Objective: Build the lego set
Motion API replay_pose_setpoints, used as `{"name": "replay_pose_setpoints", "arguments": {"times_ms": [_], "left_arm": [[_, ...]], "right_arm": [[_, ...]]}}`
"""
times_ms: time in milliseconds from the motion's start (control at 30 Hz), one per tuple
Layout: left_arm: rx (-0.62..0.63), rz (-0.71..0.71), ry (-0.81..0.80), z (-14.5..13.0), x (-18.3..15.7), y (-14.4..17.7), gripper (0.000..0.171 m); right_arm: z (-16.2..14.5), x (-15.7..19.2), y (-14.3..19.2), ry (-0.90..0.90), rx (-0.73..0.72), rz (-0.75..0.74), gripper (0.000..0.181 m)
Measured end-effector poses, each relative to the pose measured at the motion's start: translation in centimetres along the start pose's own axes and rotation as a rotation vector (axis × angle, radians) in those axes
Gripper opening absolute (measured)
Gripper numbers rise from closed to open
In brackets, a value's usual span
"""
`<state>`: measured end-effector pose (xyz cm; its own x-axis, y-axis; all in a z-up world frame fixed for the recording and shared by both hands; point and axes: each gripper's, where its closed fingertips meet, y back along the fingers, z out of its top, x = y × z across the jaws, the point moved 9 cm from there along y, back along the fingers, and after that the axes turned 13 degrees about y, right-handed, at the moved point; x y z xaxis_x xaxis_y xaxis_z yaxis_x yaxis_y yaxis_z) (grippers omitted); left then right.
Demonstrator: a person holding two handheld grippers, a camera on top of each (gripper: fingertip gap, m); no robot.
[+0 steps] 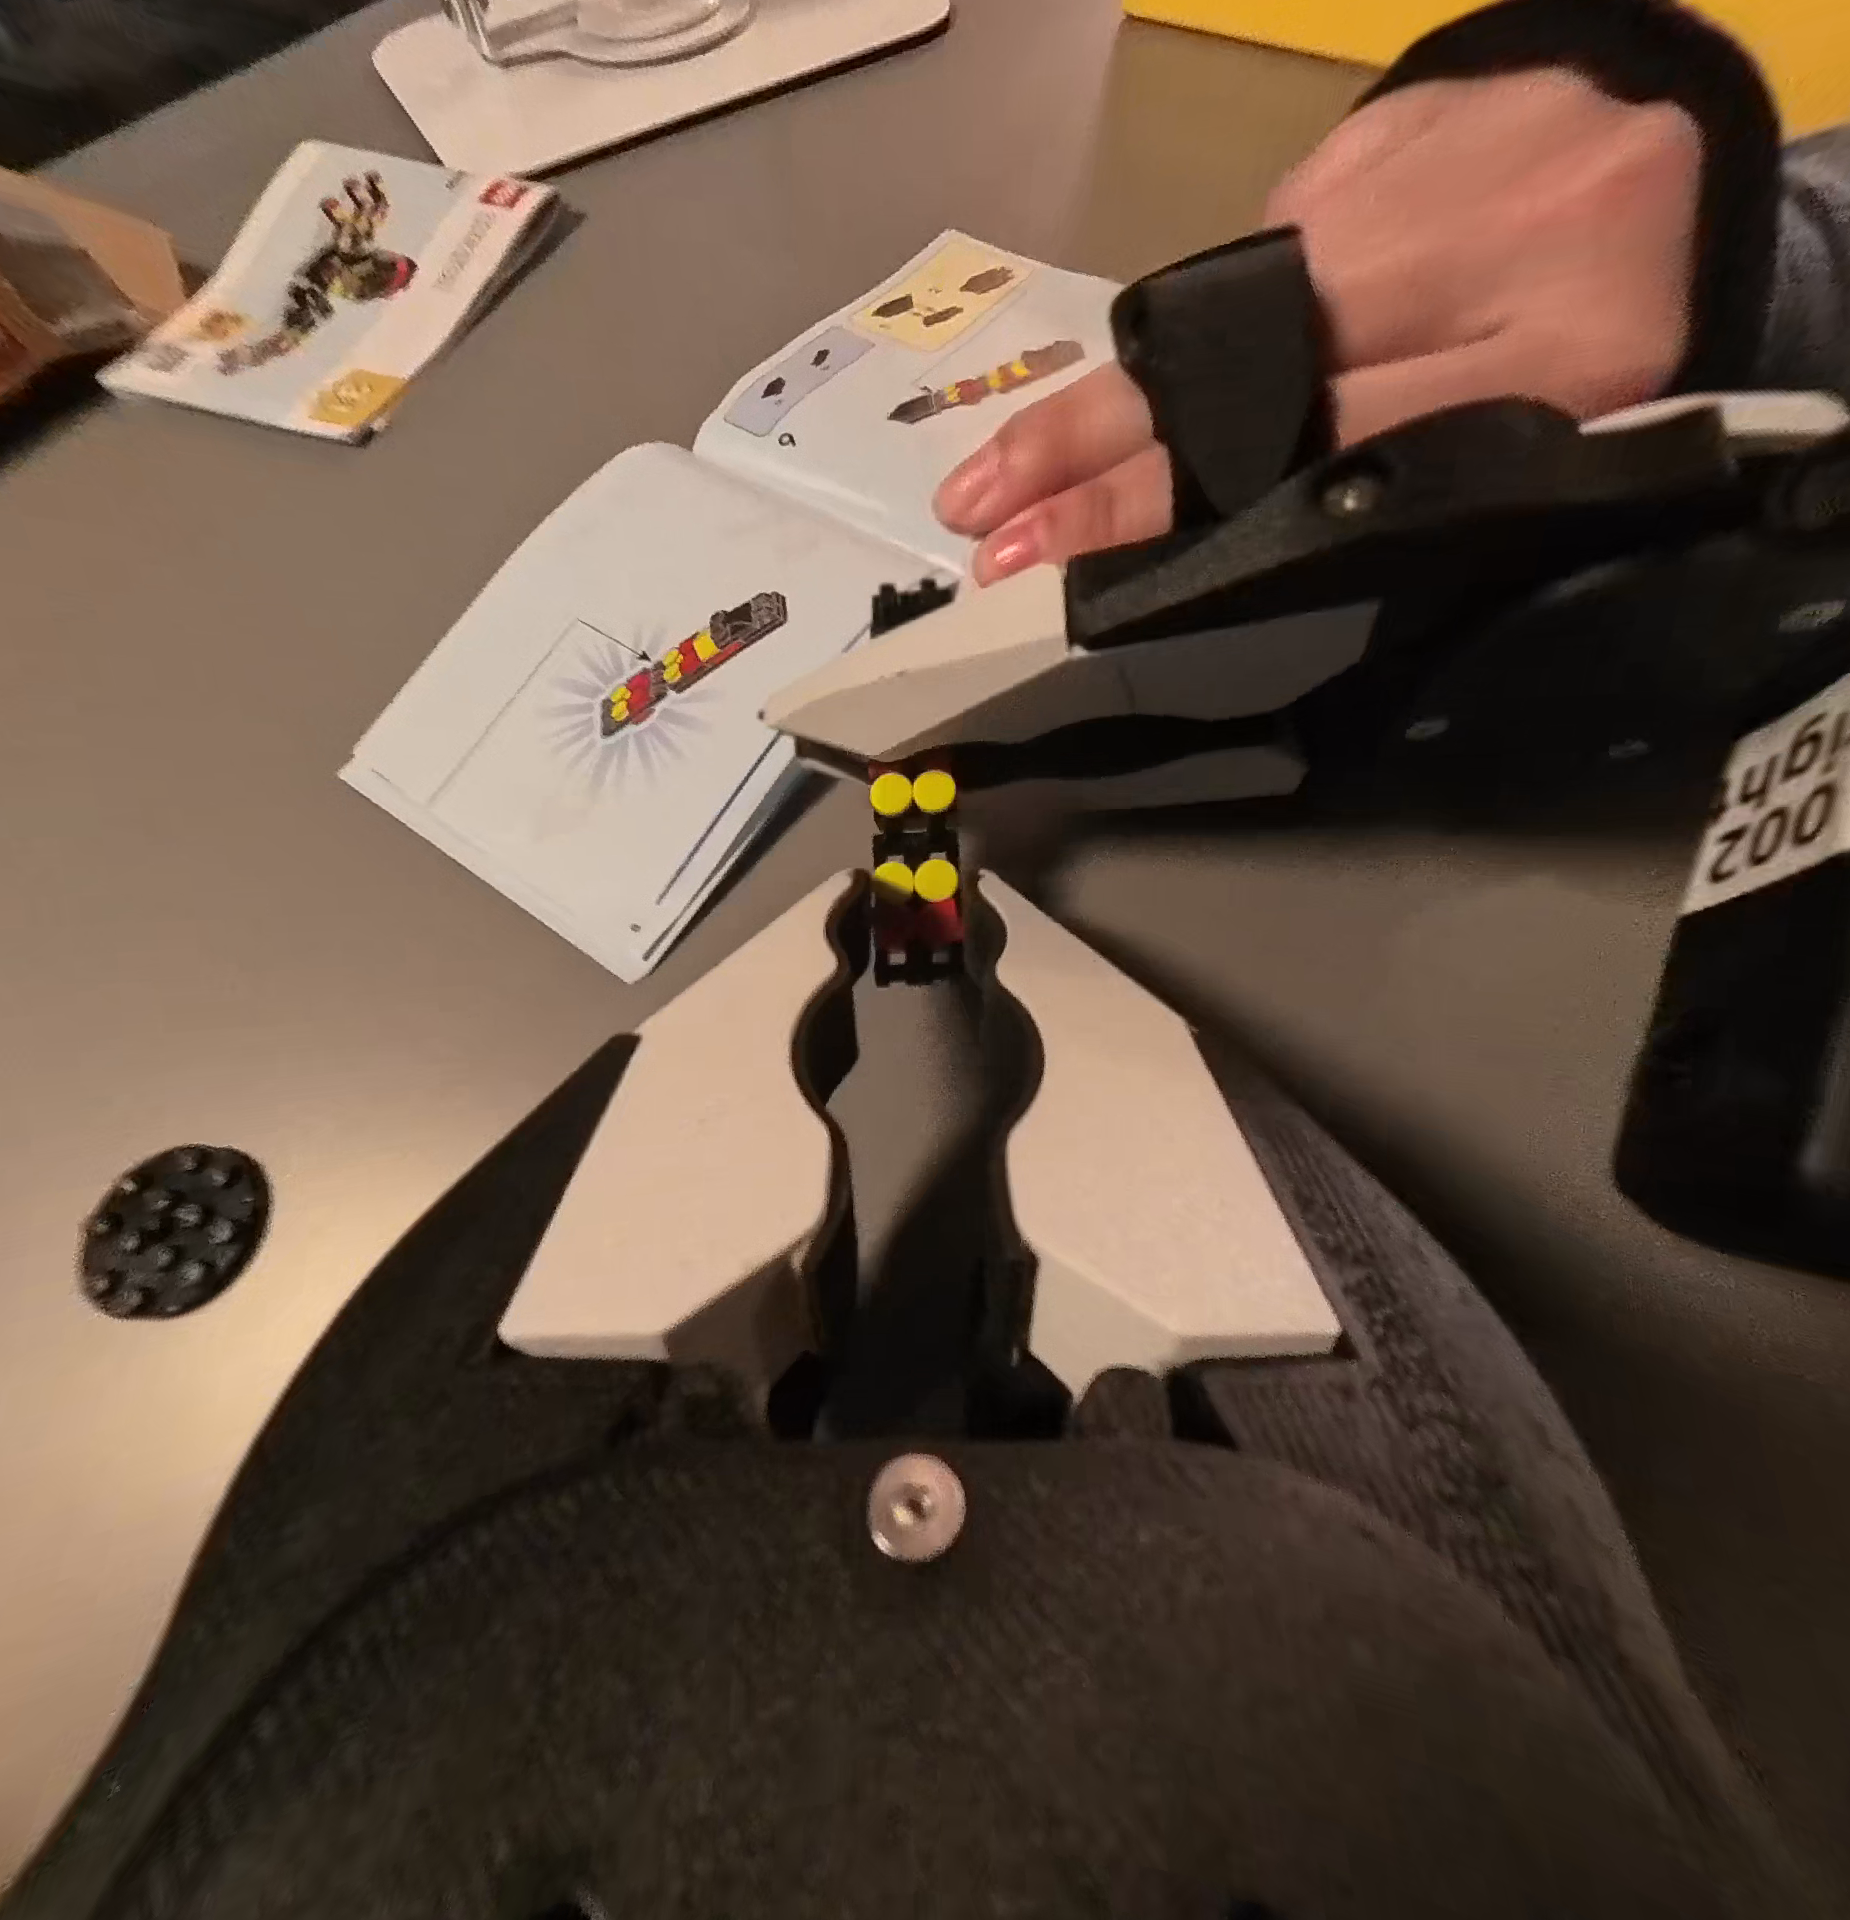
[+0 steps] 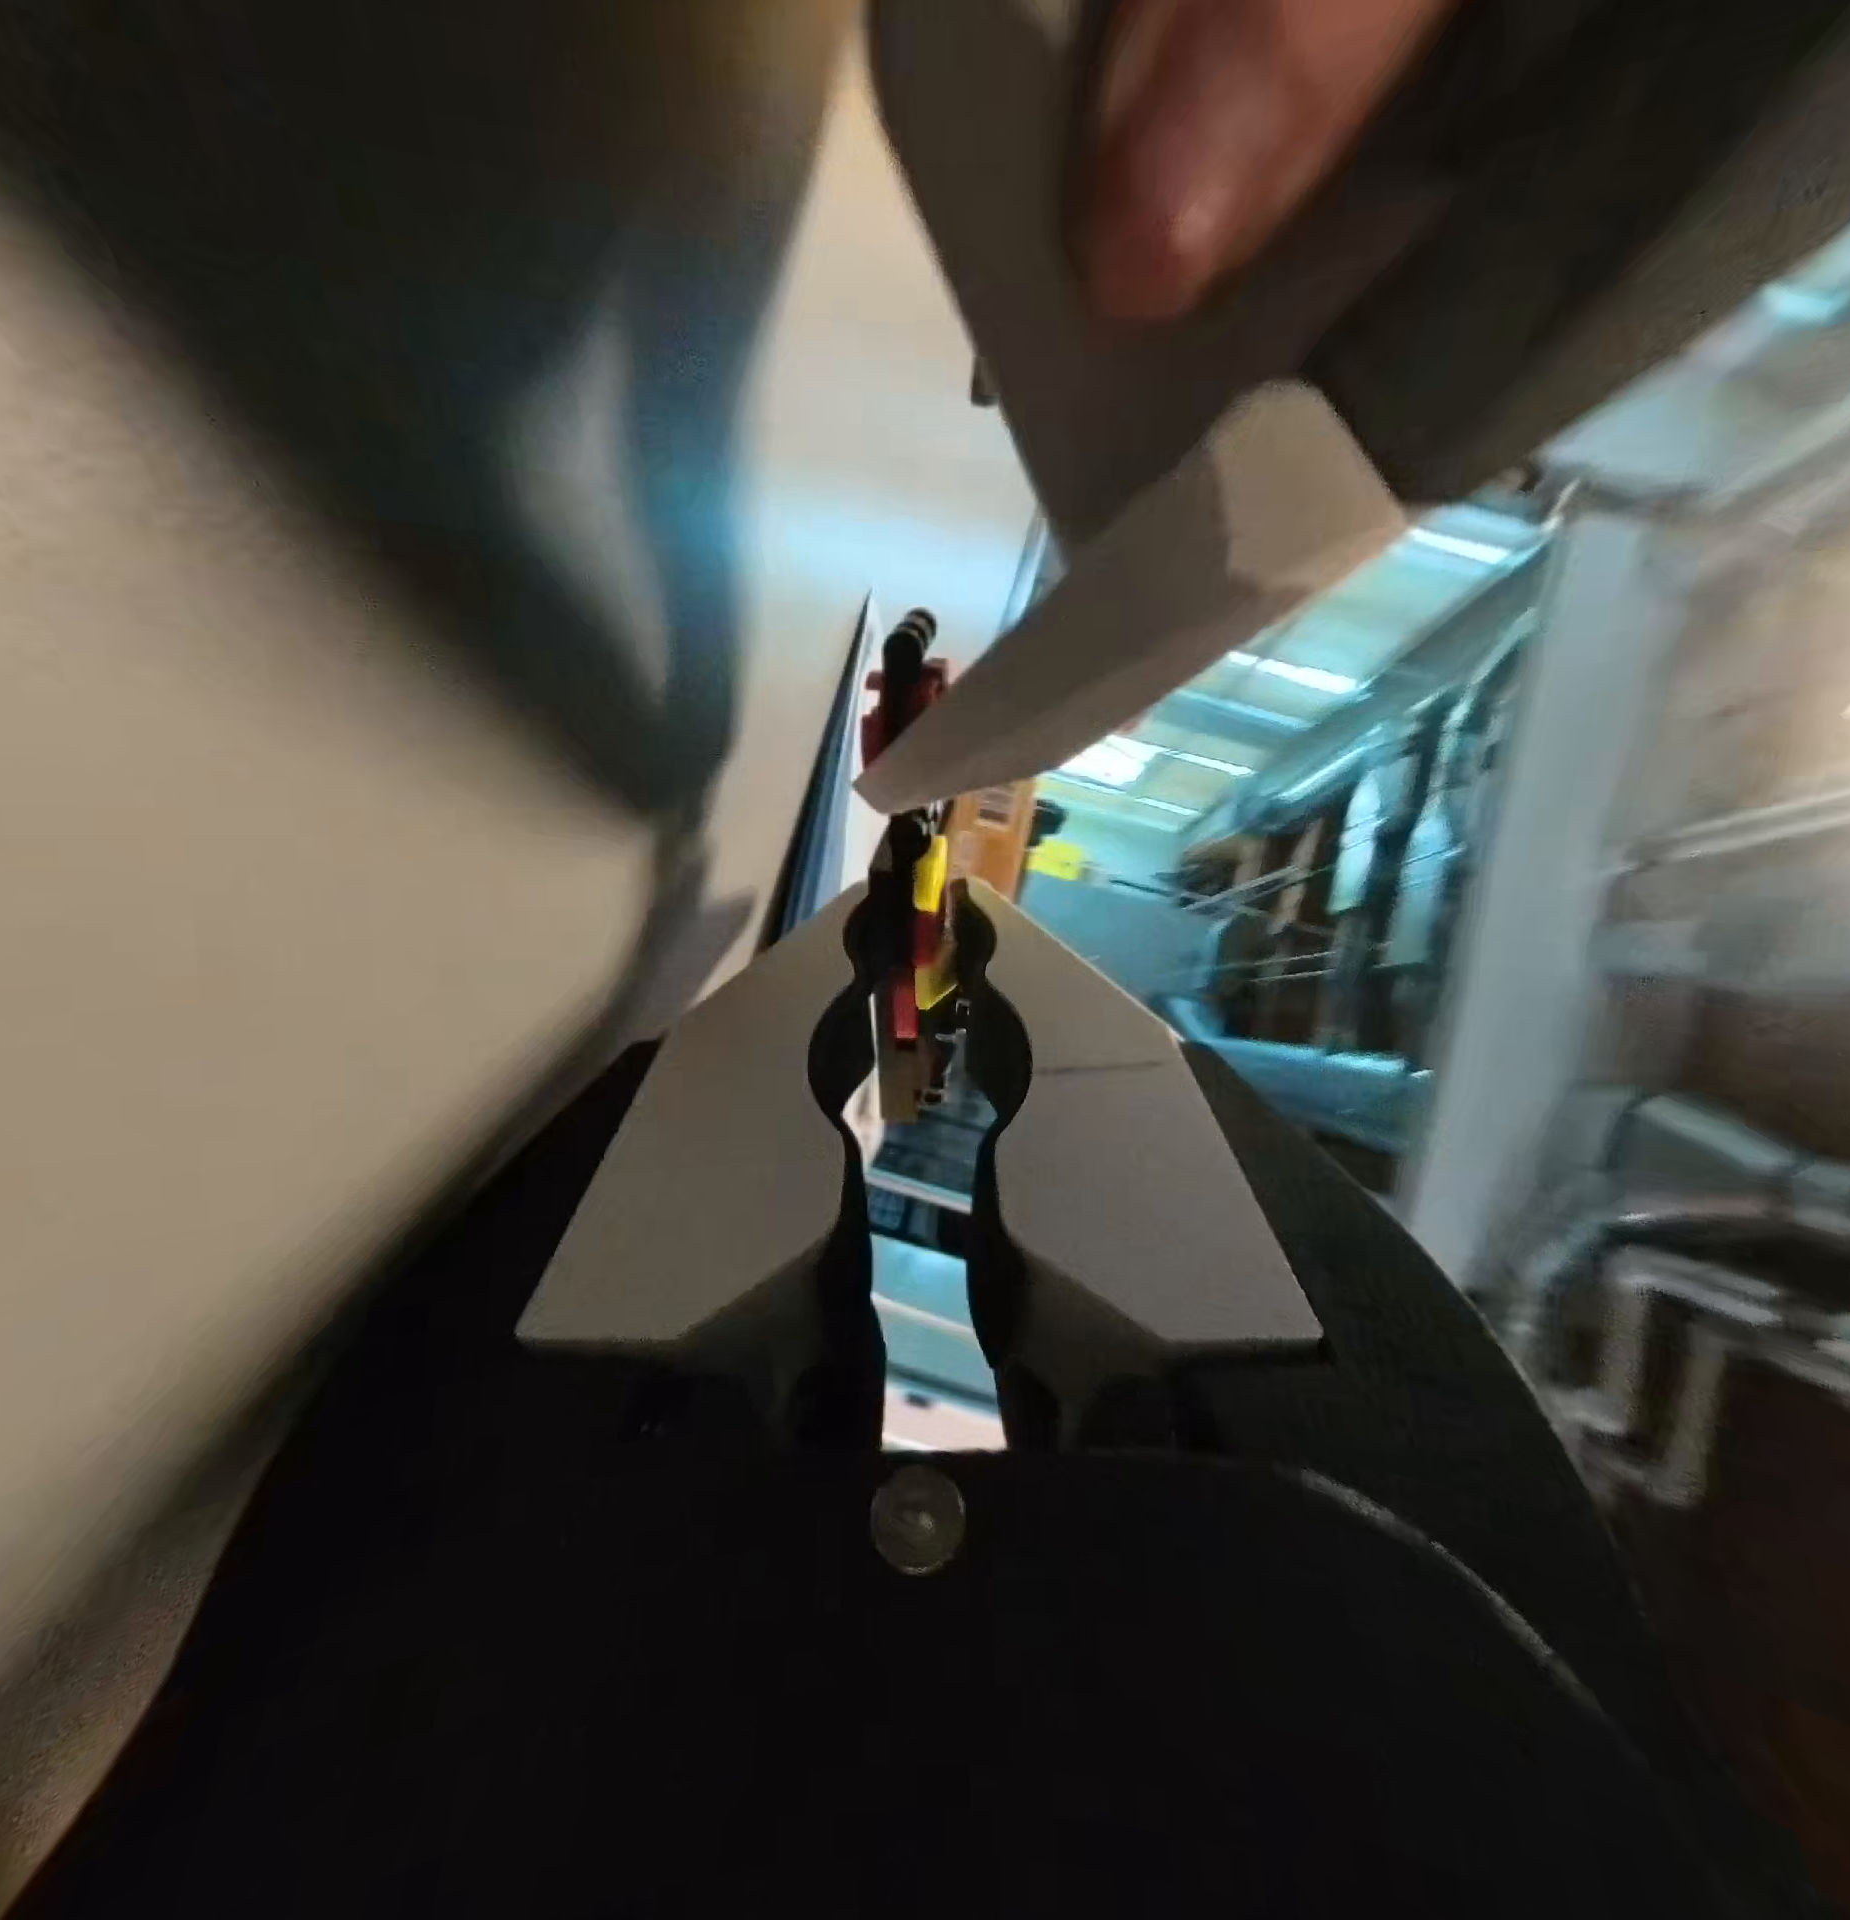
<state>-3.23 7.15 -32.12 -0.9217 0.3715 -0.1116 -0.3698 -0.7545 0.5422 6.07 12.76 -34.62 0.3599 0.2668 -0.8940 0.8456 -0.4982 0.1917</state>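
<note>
Left claw (image 1: 916, 914) clenched on the near end of the lego assembly (image 1: 914, 868), a slim red-black bar with yellow round studs, long axis running straight away from the left wrist camera, held above the table (image 1: 277, 831). Right claw (image 1: 827, 727) comes in from the right, gripping the bar's far end; the person's hand (image 1: 1368, 343) rides on top, fingers extended. Behind: open instruction booklet (image 1: 609, 665), a closed booklet (image 1: 349, 291), black round plate (image 1: 173, 1231) lying left.
</note>
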Motion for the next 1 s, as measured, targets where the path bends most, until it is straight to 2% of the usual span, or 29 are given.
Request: {"name": "replay_pose_setpoints", "arguments": {"times_ms": [33, 133, 200, 267, 333, 433, 533, 633, 767, 1000], "left_arm": [[-0.013, 0.016, -0.032, 0.0, -0.2, 0.1, 0.021], [-0.039, 0.085, -0.172, 0.0, -0.6, 0.3, 0.056], [-0.039, 0.167, -0.358, -0.5, -0.8, 0.5, 0.063], [-0.048, 0.290, -0.632, -1.2, -1.1, 0.6, 0.060], [-0.074, 0.380, -0.887, -2.0, -1.8, 0.4, 0.048], [-0.131, 0.442, -1.088, -2.5, -2.7, 0.0, 0.023], [-0.174, 0.446, -1.146, -2.7, -3.1, 0.1, 0.015], [-0.137, 0.492, -1.176, -2.9, -2.8, -0.3, 0.010], [-0.116, 0.462, -1.172, -3.0, -2.9, -0.4, 0.009], [-0.089, 0.467, -1.181, -3.3, -3.1, -0.7, 0.009]], "right_arm": [[0.0, 0.0, 0.0, -0.019, 0.003, 0.006, 0.009], [-0.3, 0.2, 0.0, -0.093, 0.004, 0.033, 0.009], [-0.6, 0.3, 0.0, -0.154, -0.003, 0.058, 0.010], [-0.9, 0.3, 0.2, -0.209, -0.024, 0.074, 0.010], [-0.9, 0.2, 0.6, -0.255, -0.055, 0.075, 0.010], [-0.7, 0.1, 1.0, -0.305, -0.107, 0.068, 0.010], [-0.5, 0.2, 1.3, -0.309, -0.138, 0.063, 0.010], [-0.4, 0.2, 1.4, -0.308, -0.158, 0.063, 0.009], [-0.3, 0.5, 1.4, -0.290, -0.169, 0.077, 0.010], [0.1, 0.5, 1.5, -0.090, -0.095, 0.044, 0.009]]}}
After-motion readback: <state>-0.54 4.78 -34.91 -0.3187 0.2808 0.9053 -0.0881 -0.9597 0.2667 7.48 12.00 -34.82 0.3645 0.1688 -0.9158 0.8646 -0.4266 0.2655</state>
